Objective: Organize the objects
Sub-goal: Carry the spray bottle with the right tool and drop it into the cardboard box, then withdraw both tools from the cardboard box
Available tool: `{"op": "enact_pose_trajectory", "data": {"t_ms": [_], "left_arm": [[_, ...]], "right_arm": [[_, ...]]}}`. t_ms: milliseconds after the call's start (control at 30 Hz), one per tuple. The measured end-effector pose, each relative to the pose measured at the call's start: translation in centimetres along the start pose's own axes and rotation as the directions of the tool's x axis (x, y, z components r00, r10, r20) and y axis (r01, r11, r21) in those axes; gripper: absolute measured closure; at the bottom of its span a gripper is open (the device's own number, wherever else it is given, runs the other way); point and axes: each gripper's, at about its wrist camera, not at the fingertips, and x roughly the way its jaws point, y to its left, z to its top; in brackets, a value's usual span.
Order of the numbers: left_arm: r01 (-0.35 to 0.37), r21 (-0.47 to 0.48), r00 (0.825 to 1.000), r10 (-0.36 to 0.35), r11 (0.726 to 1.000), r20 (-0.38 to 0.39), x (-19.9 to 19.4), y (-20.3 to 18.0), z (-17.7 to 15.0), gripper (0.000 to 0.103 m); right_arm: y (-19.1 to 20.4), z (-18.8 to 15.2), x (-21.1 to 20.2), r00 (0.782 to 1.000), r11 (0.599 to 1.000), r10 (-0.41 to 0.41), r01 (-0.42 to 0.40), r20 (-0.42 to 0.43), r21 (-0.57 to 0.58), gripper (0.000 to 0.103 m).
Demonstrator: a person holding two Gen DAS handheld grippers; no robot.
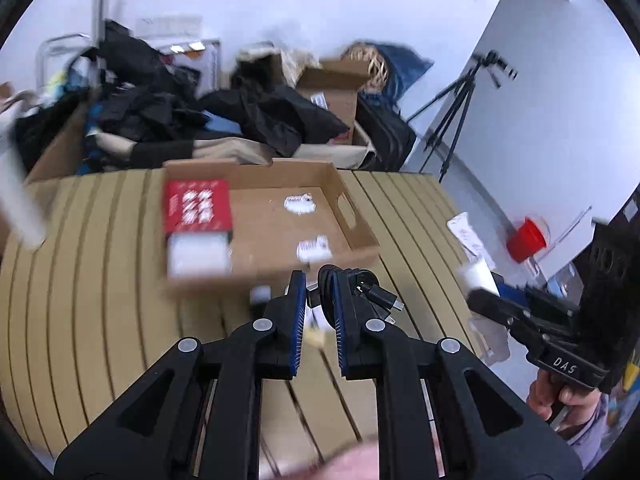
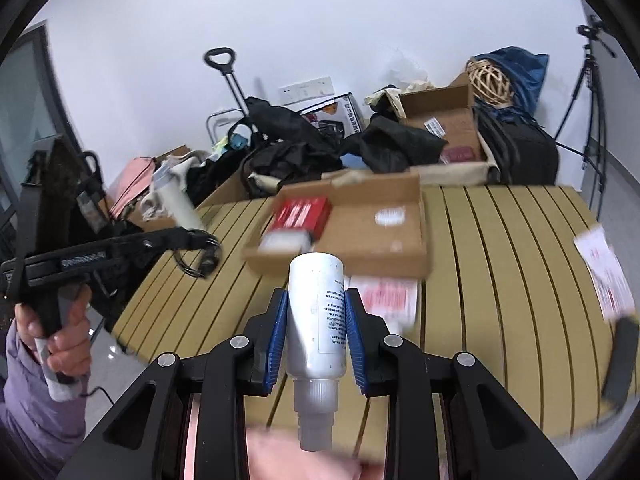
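A shallow cardboard tray (image 1: 362, 236) lies on the slatted table and holds a red box (image 1: 198, 204), a white box (image 1: 198, 256) and small wrappers. My left gripper (image 1: 319, 286) is shut on a coiled black cable (image 1: 352, 284), just in front of the tray's near wall. My right gripper (image 2: 316, 300) is shut on a silver spray bottle (image 2: 318, 312), cap toward the camera, held above the table short of the tray (image 2: 416, 258). The right gripper also shows at the right edge of the left wrist view (image 1: 480, 300).
A red-and-white leaflet (image 2: 390, 296) lies under the bottle, another leaflet (image 2: 608, 276) and a black bar (image 2: 622, 360) at the table's right edge. Behind the table are piled black clothes (image 1: 160, 108), cardboard boxes (image 2: 444, 120), a tripod (image 1: 456, 116) and a red bucket (image 1: 526, 238).
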Motion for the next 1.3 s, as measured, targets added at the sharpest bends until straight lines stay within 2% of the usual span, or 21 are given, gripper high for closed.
{"op": "enact_pose_trajectory", "data": {"t_ms": [133,200,233,300,367,433,500,533,567,600,633,700,733,767,833,900,967,1000,1100,1200,1300], "left_arm": [[-0.097,0.014,0.988,0.098,0.995,-0.118,10.2,2.0,7.0,0.093],[-0.124,-0.002,0.978,0.122,0.992,-0.170,14.0,3.2,8.6,0.093],[-0.138,0.007,0.971,0.137,0.990,-0.195,16.4,3.9,9.5,0.093],[-0.174,0.039,0.962,0.178,0.984,-0.205,19.2,4.6,10.1,0.093],[-0.217,0.066,0.952,0.226,0.974,-0.206,21.3,5.6,10.3,0.093],[-0.235,0.076,0.946,0.246,0.969,-0.212,22.9,6.4,10.6,0.090],[-0.236,0.081,0.948,0.248,0.968,-0.199,23.6,7.0,10.6,0.072],[-0.246,0.092,0.947,0.260,0.965,-0.187,23.5,7.0,10.5,0.067],[-0.252,0.109,0.948,0.268,0.961,-0.171,23.2,6.9,10.3,0.063],[-0.259,0.121,0.947,0.277,0.958,-0.165,22.8,6.8,10.3,0.062],[-0.265,0.126,0.945,0.283,0.956,-0.161,22.0,6.7,10.2,0.060],[-0.271,0.136,0.944,0.291,0.953,-0.154,20.0,6.2,10.3,0.040],[-0.293,0.144,0.940,0.312,0.945,-0.138,18.2,5.7,10.5,0.033],[-0.309,0.152,0.936,0.329,0.939,-0.126,16.9,5.4,10.7,0.017],[-0.338,0.157,0.929,0.355,0.928,-0.102,13.4,4.8,11.0,0.007],[-0.354,0.145,0.922,0.371,0.924,-0.112,9.4,4.2,11.2,0.005],[-0.364,0.115,0.919,0.377,0.924,-0.118,5.9,3.7,11.0,0.005],[-0.369,0.097,0.919,0.378,0.924,-0.111,4.2,3.4,10.8,0.005],[-0.366,0.066,0.925,0.370,0.928,-0.080,-1.1,1.9,9.3,0.003],[-0.371,0.076,0.926,0.375,0.925,-0.044,-5.6,-0.2,6.5,0.001],[-0.367,0.088,0.930,0.369,0.926,0.002,-9.9,-2.5,2.2,0.001]], "right_arm": [[-3.5,7.7,9.9,0.993,0.998,-0.059,0.061,-0.106,0.011,0.072],[-5.5,9.8,14.9,0.981,0.994,-0.098,0.104,-0.170,0.028,0.072],[-6.7,10.7,17.5,0.971,0.991,-0.125,0.134,-0.204,0.030,0.072],[-8.2,11.8,21.8,0.943,0.974,-0.219,0.225,-0.250,-0.006,0.072],[-9.4,12.2,25.4,0.915,0.960,-0.273,0.279,-0.298,-0.023,0.072],[-10.2,11.9,28.3,0.875,0.935,-0.350,0.347,-0.334,-0.070,0.072],[-10.8,11.4,30.3,0.841,0.910,-0.412,0.397,-0.352,-0.117,0.072],[-10.9,11.3,30.7,0.837,0.906,-0.423,0.404,-0.348,-0.128,0.072],[-10.9,11.3,30.8,0.842,0.907,-0.420,0.400,-0.337,-0.131,0.071],[-10.7,11.4,30.7,0.851,0.910,-0.415,0.394,-0.322,-0.133,0.064],[-10.6,11.5,30.2,0.857,0.910,-0.415,0.395,-0.306,-0.127,0.054],[-10.2,11.8,28.6,0.884,0.930,-0.367,0.357,-0.289,-0.090,0.047],[-9.8,12.0,27.7,0.891,0.934,-0.357,0.348,-0.281,-0.083,0.047],[-9.4,12.3,26.1,0.896,0.935,-0.353,0.344,-0.269,-0.081,0.047],[-8.6,13.1,23.5,0.903,0.939,-0.344,0.335,-0.256,-0.080,0.047],[-7.6,14.0,19.9,0.908,0.943,-0.333,0.321,-0.254,-0.086,0.046],[-6.5,14.5,16.0,0.912,0.947,-0.321,0.305,-0.254,-0.103,0.039],[-6.0,14.6,14.1,0.912,0.946,-0.324,0.305,-0.252,-0.112,0.033],[-4.5,13.9,8.4,0.921,0.946,-0.323,0.308,-0.218,-0.101,0.032],[-2.7,12.5,3.5,0.937,0.952,-0.303,0.290,-0.176,-0.095,0.032],[-0.1,9.6,-1.9,0.953,0.956,-0.279,0.264,-0.118,-0.126,0.032]]}}
